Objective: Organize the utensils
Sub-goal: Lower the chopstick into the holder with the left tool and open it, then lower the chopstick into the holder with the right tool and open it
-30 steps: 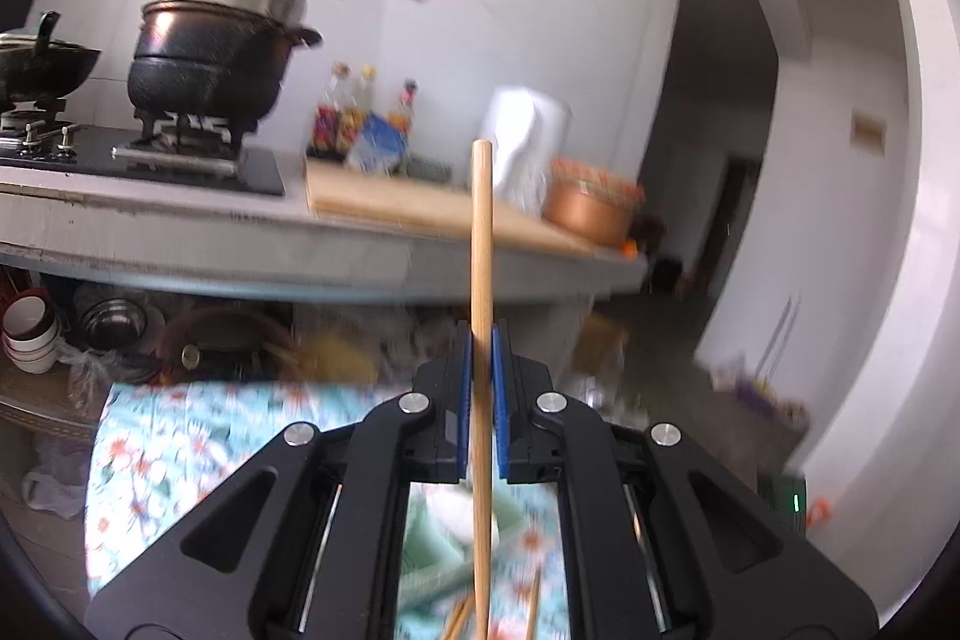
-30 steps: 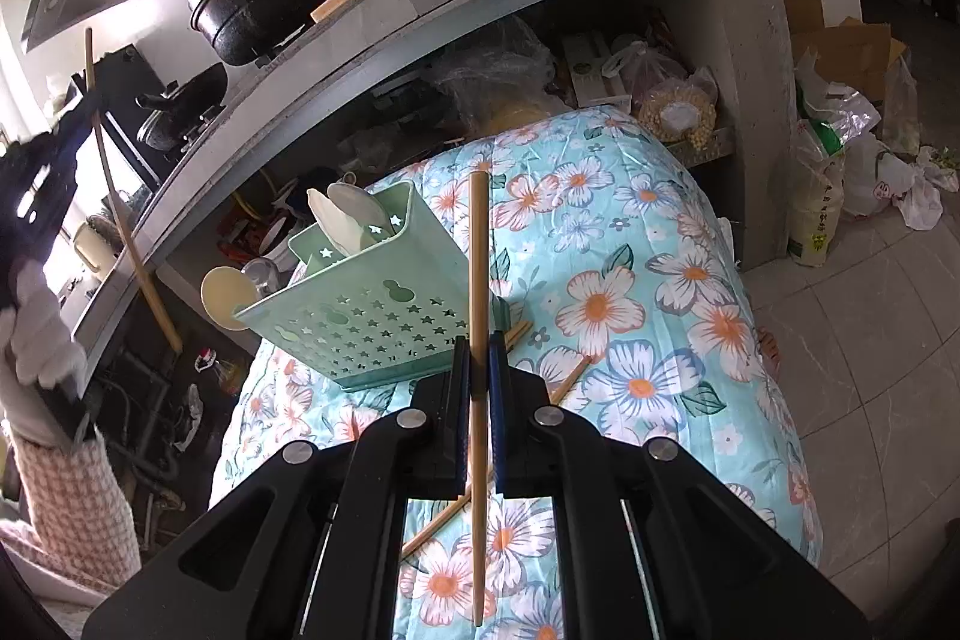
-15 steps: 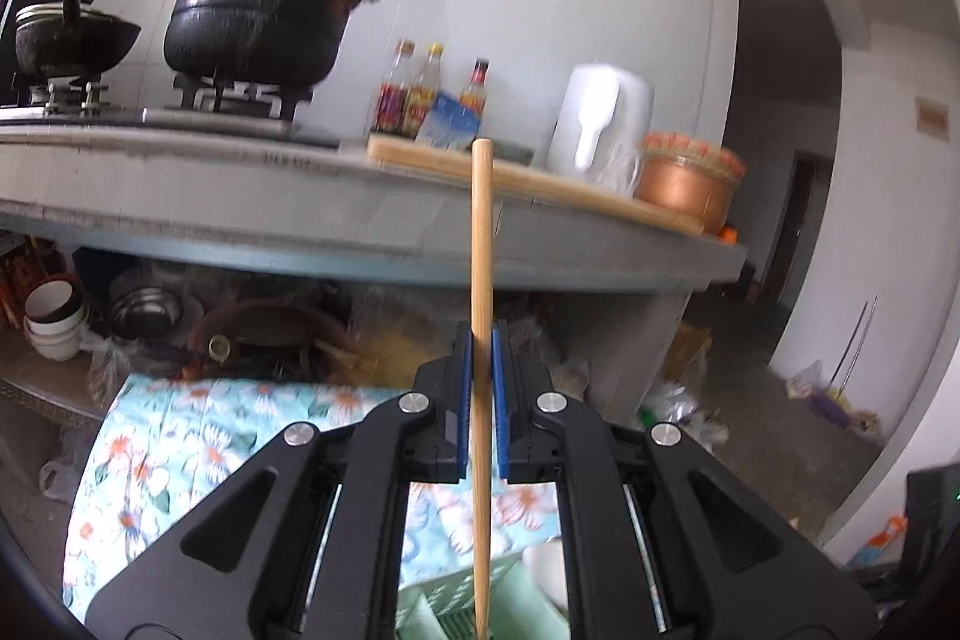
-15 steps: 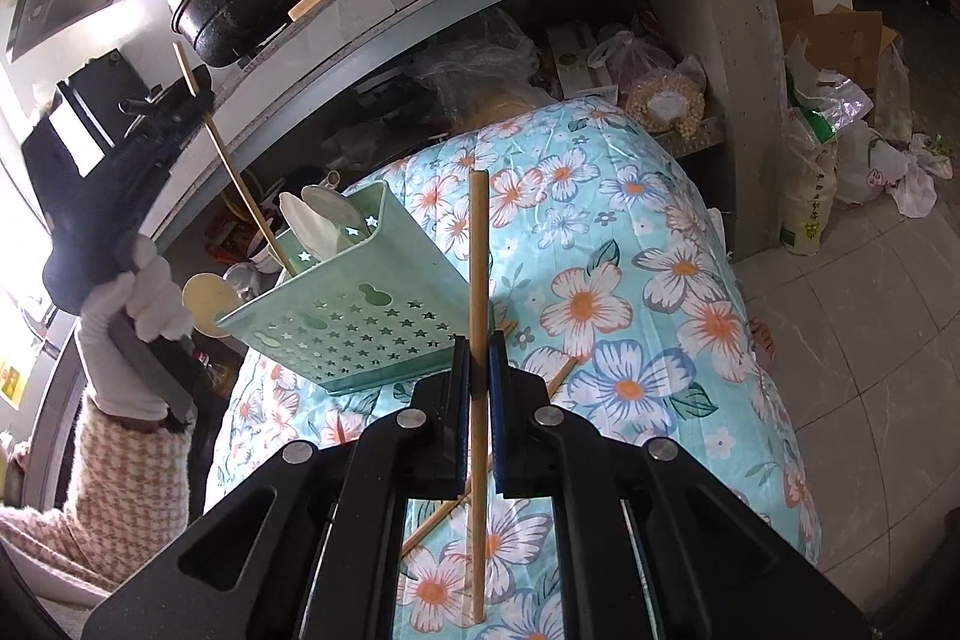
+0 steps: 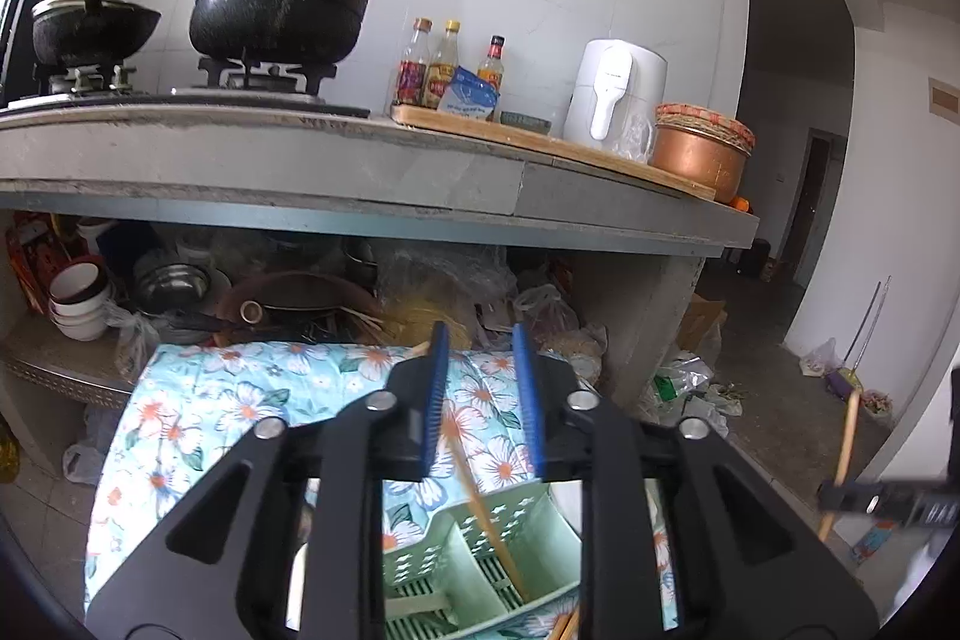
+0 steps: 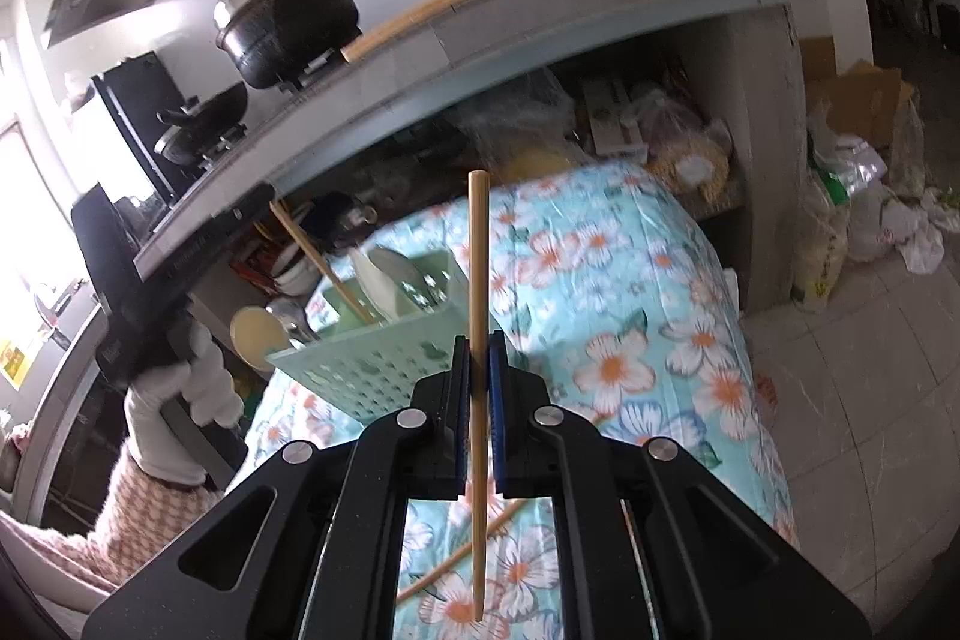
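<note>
1. The left gripper (image 5: 480,388) is opening; its blue pads stand apart, clear of the chopstick (image 5: 489,514) between them.
2. That chopstick leans in the green caddy (image 5: 528,508), its top towards 11 o'clock.
3. The right gripper (image 6: 478,388) is clamped tight on a second chopstick (image 6: 478,292), which points to 12 o'clock.
4. In the right view, the caddy (image 6: 384,370) sits on the floral cloth (image 6: 630,340) at 10 o'clock of the gripper.
5. A loose chopstick (image 6: 447,568) lies on the cloth at 6 o'clock, under the gripper.
</note>
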Demonstrator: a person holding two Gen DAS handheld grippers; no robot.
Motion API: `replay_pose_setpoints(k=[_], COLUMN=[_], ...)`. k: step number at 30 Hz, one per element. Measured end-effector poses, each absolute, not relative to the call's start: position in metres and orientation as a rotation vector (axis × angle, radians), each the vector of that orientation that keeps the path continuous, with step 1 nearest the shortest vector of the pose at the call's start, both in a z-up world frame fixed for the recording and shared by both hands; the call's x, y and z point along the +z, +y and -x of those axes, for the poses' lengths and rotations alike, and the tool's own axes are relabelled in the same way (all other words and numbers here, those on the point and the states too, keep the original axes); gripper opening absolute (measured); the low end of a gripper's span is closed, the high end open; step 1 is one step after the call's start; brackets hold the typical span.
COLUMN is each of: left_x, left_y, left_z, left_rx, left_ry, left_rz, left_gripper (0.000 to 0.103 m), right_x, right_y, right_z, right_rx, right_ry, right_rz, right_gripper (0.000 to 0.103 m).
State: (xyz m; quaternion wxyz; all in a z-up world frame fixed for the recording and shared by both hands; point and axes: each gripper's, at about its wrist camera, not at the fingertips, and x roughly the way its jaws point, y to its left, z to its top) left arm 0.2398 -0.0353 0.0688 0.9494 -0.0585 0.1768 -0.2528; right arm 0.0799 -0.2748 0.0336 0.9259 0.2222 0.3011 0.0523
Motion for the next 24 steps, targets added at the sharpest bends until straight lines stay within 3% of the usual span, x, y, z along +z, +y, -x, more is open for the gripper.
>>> replay_pose_setpoints(k=[4, 15, 24], left_x=[0.074, 0.064, 0.022], left_y=[-0.023, 0.013, 0.01], left_z=[-0.225, -0.168, -0.134], left_rx=[-0.494, -0.587, -0.705], left_ry=[0.338, 0.347, 0.455], left_rz=[0.125, 0.111, 0.058], left_gripper=[0.034, 0.051, 0.058], right_x=[0.068, 0.162, 0.158], right_y=[-0.271, -0.239, -0.215], right_z=[-0.08, -0.121, -0.193], right_rx=[0.136, 0.272, 0.325], right_ry=[0.546, 0.335, 0.333], right_rz=[-0.416, -0.281, -0.293], right_gripper=[0.006, 0.006, 0.006])
